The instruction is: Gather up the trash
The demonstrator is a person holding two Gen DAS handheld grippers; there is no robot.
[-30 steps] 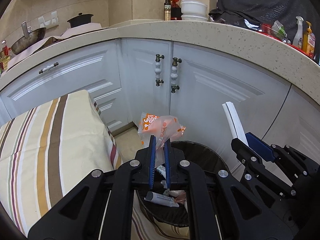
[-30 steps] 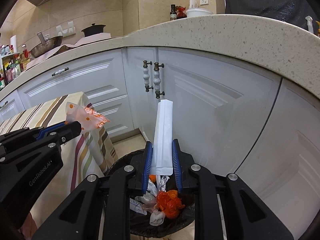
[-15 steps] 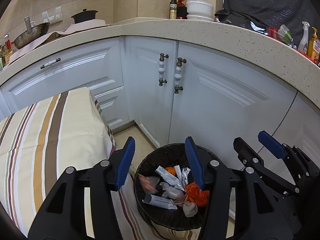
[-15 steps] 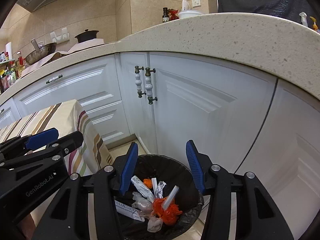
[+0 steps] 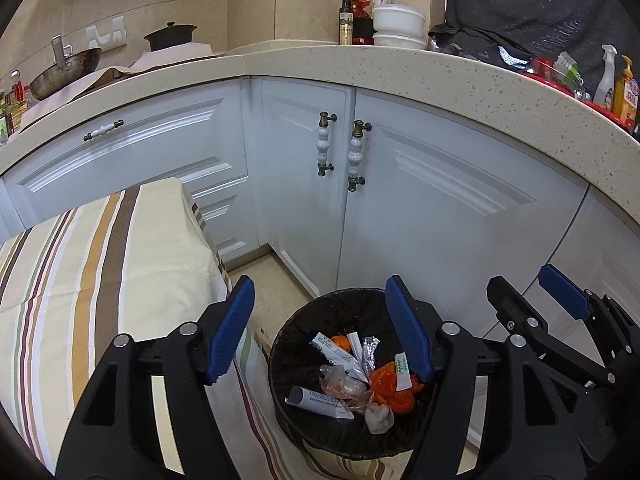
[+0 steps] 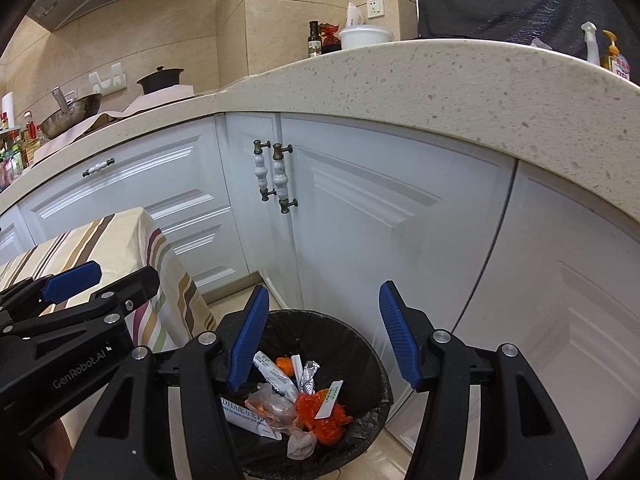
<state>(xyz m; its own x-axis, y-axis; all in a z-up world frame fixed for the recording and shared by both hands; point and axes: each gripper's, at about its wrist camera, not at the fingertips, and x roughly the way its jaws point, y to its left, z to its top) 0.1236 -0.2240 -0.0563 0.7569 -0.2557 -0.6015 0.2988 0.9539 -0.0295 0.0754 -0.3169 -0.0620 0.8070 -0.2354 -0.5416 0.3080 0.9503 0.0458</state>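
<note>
Trash bin (image 6: 372, 364) | tube (image 6: 250, 418) reads "DHA", perhaps | left hand-held gripper (image 5: 320, 330) released | right hand-held gripper (image 6: 326, 338) released

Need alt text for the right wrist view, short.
The open right gripper hovers over a round black-lined trash bin holding wrappers and crumpled orange plastic, before white cabinet doors. The open left gripper shows at left.

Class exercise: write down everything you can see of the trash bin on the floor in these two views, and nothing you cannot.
The trash bin is round, open-topped and lined with a black plastic bag folded over its rim. It stands upright on the tiled floor, close to the white cabinet doors and beside the striped tablecloth. Inside lie crumpled orange plastic, a white tube, silver foil and small wrappers. The left gripper and right gripper hover open above it, not touching.
</note>
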